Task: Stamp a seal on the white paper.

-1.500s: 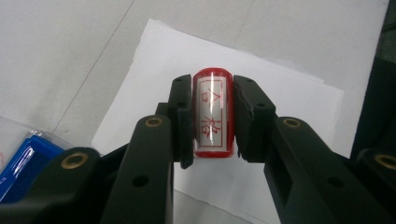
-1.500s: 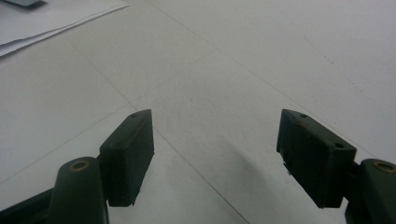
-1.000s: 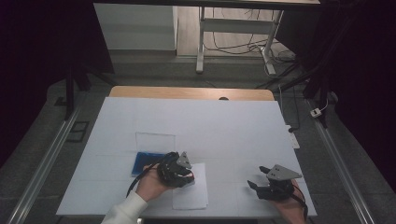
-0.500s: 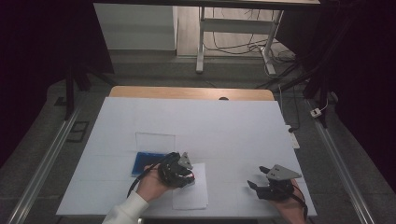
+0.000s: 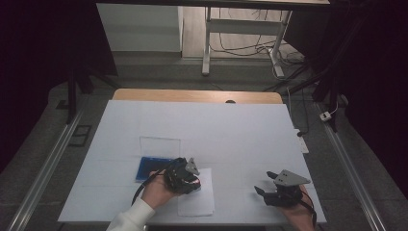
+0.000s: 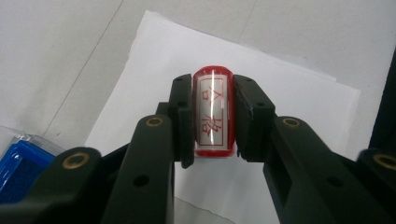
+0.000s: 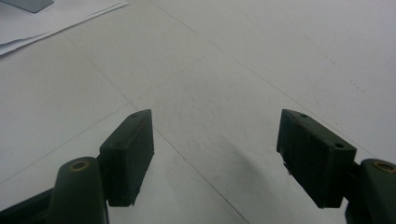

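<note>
The left tongs (image 6: 212,116) are clamped on a red stamp (image 6: 213,112) poised over the paper (image 5: 199,202) near the ink pad (image 5: 150,166), the right tongs (image 7: 215,156) gape idle, and pressing straight down comes next.

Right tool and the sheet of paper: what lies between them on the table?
Nothing: in the high view, only bare white table separates the right tool from the sheet of paper, where the left tool holds a red stamp.

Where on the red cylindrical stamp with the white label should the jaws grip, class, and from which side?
Grip the red cylindrical stamp across its rounded sides at mid-length, coming from above, as the left gripper does: its narrow barrel fits between the jaws, leaving the lower end free above the white paper sheet.
</note>
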A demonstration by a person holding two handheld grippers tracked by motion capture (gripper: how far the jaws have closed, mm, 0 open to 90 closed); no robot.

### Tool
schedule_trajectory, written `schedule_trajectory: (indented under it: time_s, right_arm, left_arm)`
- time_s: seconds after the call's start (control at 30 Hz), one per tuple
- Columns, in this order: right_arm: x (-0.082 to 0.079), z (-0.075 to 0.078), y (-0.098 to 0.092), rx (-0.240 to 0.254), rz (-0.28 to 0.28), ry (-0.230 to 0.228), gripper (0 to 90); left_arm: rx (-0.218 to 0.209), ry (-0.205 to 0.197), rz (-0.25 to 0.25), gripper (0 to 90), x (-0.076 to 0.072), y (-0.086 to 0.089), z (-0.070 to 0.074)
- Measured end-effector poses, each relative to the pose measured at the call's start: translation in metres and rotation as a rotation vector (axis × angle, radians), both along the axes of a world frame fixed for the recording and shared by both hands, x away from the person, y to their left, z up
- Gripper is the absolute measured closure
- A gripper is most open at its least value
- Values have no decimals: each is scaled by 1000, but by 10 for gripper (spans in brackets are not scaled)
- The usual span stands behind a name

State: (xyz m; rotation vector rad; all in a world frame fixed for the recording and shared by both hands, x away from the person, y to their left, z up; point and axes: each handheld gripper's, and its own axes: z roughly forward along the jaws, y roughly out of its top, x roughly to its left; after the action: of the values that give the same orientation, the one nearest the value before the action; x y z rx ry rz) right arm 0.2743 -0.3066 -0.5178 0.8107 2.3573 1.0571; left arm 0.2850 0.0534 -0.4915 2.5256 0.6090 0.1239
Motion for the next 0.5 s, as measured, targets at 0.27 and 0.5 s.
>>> schedule_trajectory:
  time_s: [0.27,0.5]
  right_arm:
    - [-1,0,1,-1,0,0,271]
    - [-1,0,1,1,0,-1,271]
  left_arm:
    - [3,-21,-5,711,-2,-1,-1]
    - [-5,-28,-8,711,-3,0,-2]
